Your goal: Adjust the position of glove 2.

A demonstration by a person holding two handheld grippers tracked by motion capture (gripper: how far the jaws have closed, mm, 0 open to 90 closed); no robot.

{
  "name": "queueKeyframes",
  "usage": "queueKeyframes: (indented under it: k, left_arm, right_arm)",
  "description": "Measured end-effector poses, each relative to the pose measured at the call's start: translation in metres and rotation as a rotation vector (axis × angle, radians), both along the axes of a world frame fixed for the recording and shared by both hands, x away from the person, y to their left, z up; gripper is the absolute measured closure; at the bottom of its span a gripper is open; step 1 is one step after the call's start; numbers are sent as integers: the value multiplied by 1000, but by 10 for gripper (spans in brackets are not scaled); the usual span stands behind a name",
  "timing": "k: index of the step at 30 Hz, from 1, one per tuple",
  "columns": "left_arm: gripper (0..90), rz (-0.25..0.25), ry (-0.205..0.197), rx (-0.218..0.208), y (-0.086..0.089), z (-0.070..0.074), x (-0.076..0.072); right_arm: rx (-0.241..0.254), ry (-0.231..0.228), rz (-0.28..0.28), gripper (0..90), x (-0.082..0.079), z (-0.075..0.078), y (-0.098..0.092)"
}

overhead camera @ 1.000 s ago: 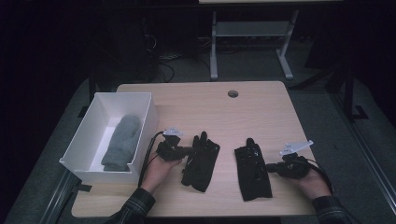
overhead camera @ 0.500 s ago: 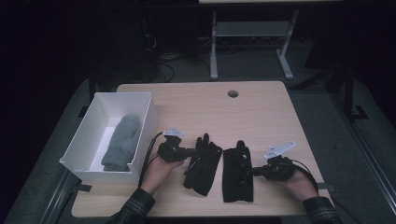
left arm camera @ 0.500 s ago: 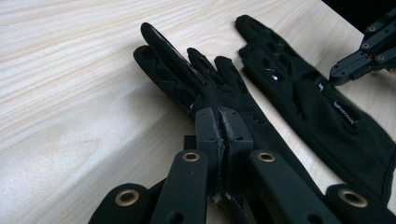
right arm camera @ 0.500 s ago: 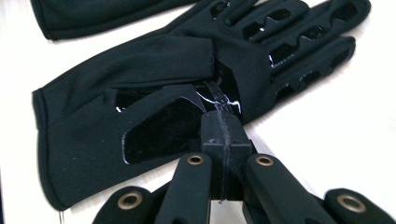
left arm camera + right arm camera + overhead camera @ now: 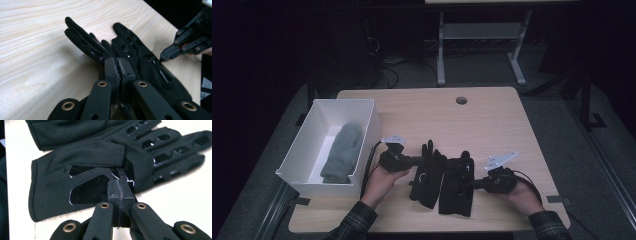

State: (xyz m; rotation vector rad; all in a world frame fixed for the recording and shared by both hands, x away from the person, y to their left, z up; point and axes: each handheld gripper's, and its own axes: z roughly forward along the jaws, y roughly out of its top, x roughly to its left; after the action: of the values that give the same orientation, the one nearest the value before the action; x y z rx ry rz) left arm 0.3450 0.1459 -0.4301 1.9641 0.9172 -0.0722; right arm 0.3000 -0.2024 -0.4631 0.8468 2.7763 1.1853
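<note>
Hidden or hard to read: the edges of the two black gloves blurred into one dark mass in the high view, so you could not tell there where one ended and the other began. The surroundings beyond the table were dark.
Cut off: the cuff of the left glove [image 5: 160, 75] ran out under your left gripper's jaws in the left gripper view; the fingertips of the right glove [image 5: 105, 170] left the frame at 2 o'clock in the right gripper view.
Black gloves, count: two, lying side by side and touching, at about 6 o'clock on the wooden table [image 5: 492, 115].
Grey mitten, count: one grey mitten [image 5: 342, 152] lay inside the white box [image 5: 371, 125] at 9 o'clock.
Grippers, count: two.
Left gripper [image 5: 416, 161]: your jaws were clenched together, pinching the left glove's near edge.
Right gripper [image 5: 473, 184]: your jaws were clenched on a fold of the right glove near its palm patch.
Table hole, count: one round grommet [image 5: 461, 100] at 12 o'clock.
</note>
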Motion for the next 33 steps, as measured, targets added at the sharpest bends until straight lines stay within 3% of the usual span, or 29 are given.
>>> queueKeyframes:
  k: [10, 19, 33]
  left_arm:
    - [876, -12, -9, -29, 0, 7, 0]
    - [876, -6, -14, -24, 16, 13, -16]
    - [876, -18, -6, -75, 3, 15, -9]
  right_arm:
    - [-9, -9, 37, 900, 3, -1, 27]
    - [-4, 3, 35, 900, 3, -2, 27]
    - [-3, -14, 35, 900, 7, -3, 39]
